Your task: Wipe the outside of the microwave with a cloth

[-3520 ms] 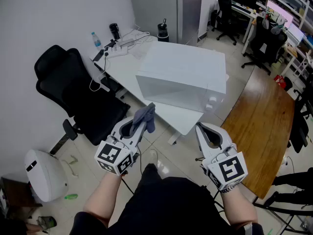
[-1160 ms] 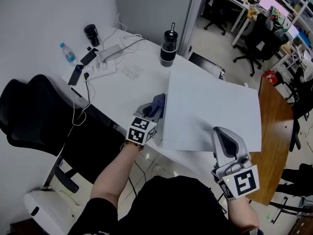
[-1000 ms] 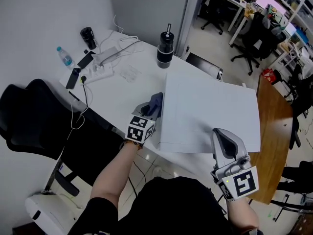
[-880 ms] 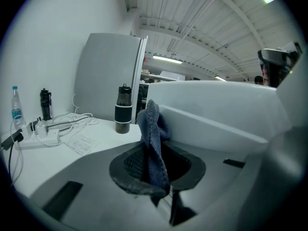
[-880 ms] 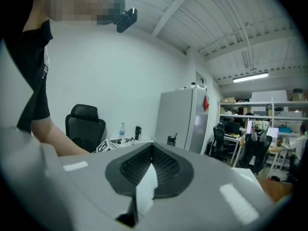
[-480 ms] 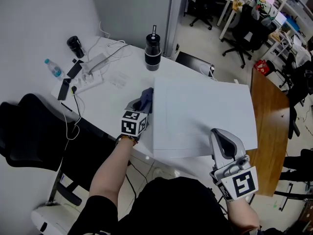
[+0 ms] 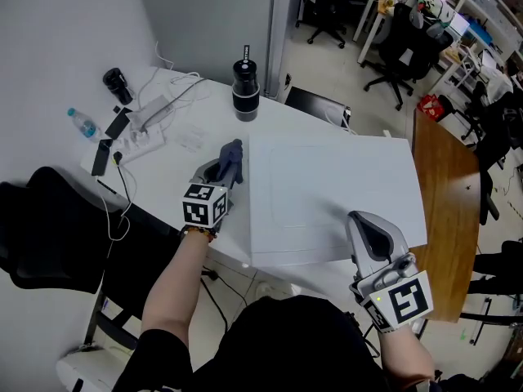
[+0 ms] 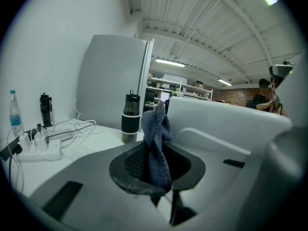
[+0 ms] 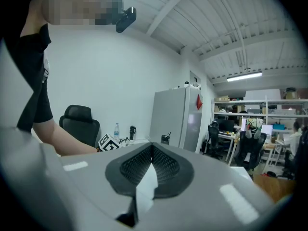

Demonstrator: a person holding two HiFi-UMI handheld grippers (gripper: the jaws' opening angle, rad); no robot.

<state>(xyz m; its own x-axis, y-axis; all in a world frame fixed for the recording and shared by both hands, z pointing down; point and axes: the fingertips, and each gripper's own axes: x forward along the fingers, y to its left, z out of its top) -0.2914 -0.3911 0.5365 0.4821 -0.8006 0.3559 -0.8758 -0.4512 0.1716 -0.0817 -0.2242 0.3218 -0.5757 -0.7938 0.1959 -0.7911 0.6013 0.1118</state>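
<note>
While the left tongs (image 7: 222, 163) grip a blue-grey cloth (image 7: 233, 153) that stands up from between them, the right tongs (image 7: 358, 219) are clenched on nothing. A white microwave (image 7: 327, 194) sits between the two pairs. Its side wall is just right of the left tongs and cloth; whether they touch cannot be told. Its near corner lies by the right tongs. It rests on a white table (image 7: 270, 113). Ahead of the left tongs stands a black flask (image 7: 243, 95). Further left lie a power strip (image 7: 139, 133) and a water bottle (image 7: 82, 123).
</note>
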